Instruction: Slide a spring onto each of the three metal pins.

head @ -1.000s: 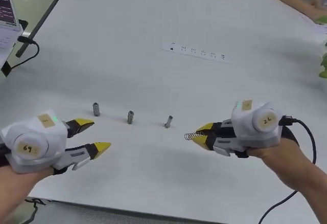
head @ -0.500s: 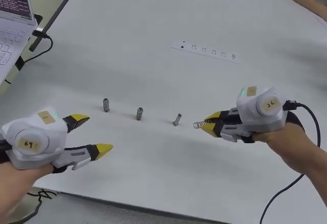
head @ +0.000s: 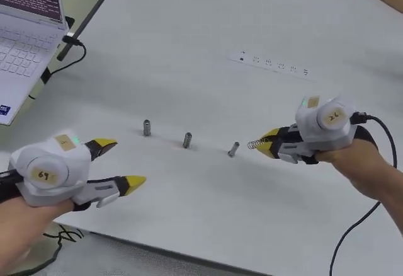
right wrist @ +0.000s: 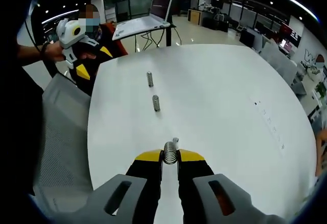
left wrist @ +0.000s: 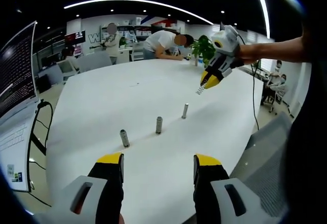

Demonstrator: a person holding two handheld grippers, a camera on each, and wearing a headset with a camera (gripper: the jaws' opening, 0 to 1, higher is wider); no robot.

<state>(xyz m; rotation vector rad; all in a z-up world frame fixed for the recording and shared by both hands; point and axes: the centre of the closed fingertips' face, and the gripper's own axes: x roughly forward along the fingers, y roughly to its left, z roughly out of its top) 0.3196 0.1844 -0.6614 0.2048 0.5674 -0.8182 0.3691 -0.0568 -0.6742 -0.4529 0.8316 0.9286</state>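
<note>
Since a second ago the right tool [head: 267,142] has closed in on the row of pins. The spring [head: 254,143] it carries was then well short of the bare pin [head: 233,149]; now its free end hangs just beside that pin's top, not yet over it. The right tool's jaws are drawn in narrow on the spring's near end, and the coil sticks out past the yellow tips toward the pin. In the right gripper view the pin's top shows just beyond the spring's far end, roughly in line with it; whether the two touch I cannot tell.

All three pins stand upright in a row along the near edge of the white counter [head: 189,49], set in a little from it. The bare pin is at the right end. The middle pin [head: 187,140] and the left pin [head: 147,127] each already wear a coil.

The left tool [head: 121,162] hovers near the counter's near-left corner, as it did before, with its jaws spread wide and nothing between them, well apart from the left pin.

A white power strip [head: 274,65] lies flat toward the far side of the counter. An open laptop [head: 25,30] sits beyond the left edge. A black cable [head: 371,181] trails from the right tool off the near edge.
</note>
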